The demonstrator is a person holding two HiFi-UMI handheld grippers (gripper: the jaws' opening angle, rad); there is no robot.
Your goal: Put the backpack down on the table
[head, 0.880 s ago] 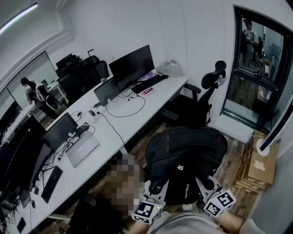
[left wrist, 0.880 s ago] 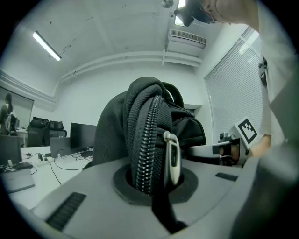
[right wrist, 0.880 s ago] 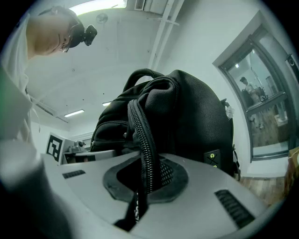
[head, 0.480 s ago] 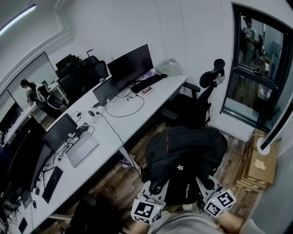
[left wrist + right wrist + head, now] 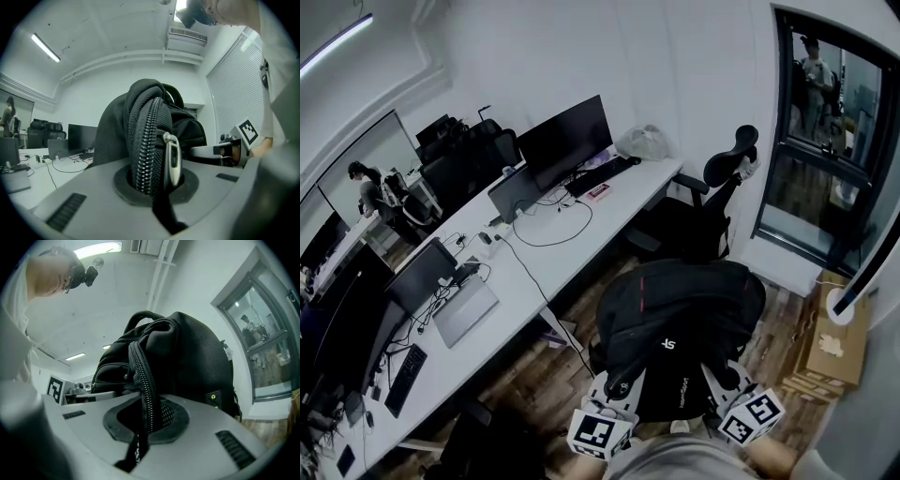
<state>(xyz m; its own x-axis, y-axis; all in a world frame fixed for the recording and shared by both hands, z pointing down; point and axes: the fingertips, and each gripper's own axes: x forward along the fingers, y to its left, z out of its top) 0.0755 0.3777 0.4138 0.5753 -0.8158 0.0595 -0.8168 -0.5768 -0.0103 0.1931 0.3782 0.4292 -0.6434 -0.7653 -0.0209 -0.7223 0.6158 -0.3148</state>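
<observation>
A black backpack [image 5: 680, 309] hangs in the air in front of me, over the wooden floor and to the right of the long white table [image 5: 525, 281]. My left gripper [image 5: 614, 394] is shut on the backpack's zipped edge [image 5: 147, 140], with a metal zip pull [image 5: 172, 157] beside the jaws. My right gripper [image 5: 727, 389] is shut on the opposite zipped edge [image 5: 143, 385]. Both jaw pairs pinch the black fabric tightly. The backpack fills most of both gripper views.
On the table stand a large monitor [image 5: 564, 141], a keyboard [image 5: 600, 173], two laptops [image 5: 469, 309] and cables. A black office chair [image 5: 708, 206] stands just beyond the backpack. Cardboard boxes [image 5: 830, 352] lie at the right. A person [image 5: 367, 192] stands far left.
The view has shifted slightly, and a blurred patch at lower left is gone. The backpack and both grippers stay as they were.
</observation>
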